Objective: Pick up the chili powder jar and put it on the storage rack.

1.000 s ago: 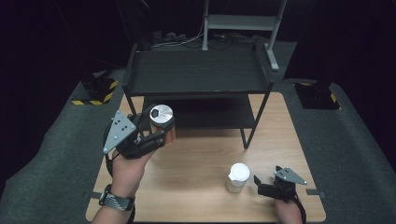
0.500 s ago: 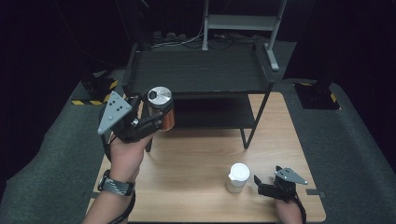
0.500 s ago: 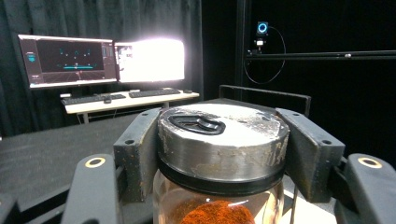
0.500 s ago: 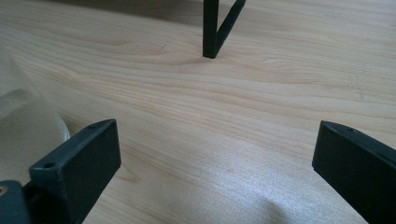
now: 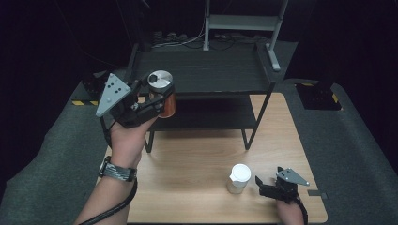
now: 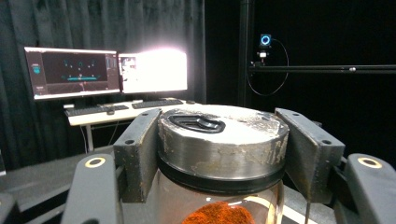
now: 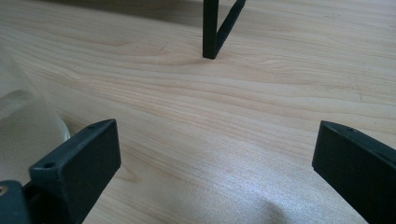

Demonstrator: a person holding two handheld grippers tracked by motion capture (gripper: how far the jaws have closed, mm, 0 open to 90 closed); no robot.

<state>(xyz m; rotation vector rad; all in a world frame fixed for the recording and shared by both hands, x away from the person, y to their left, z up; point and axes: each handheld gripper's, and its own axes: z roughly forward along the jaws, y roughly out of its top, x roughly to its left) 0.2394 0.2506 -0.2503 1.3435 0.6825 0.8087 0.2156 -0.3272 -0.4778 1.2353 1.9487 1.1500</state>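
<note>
L gripper holds spice jar up off the bench, level w/ the black rack's top shelf; its 2 fingers clamp the metal lid. R gripper rests on the bench, fingers wide apart & empty, just beside white-lidded jar.

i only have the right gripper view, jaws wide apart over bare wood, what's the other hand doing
Observer: The left hand-held gripper holds a jar with a metal lid, raised by the front left corner of the black shelf rack.
Operator: what's in the jar
Observer: Orange-red powder, seen through the glass in the left gripper view.
Operator: that pale thing at my left edge?
Observer: A white-lidded jar standing on the table, just left of the right hand-held gripper, not between its jaws.
</note>
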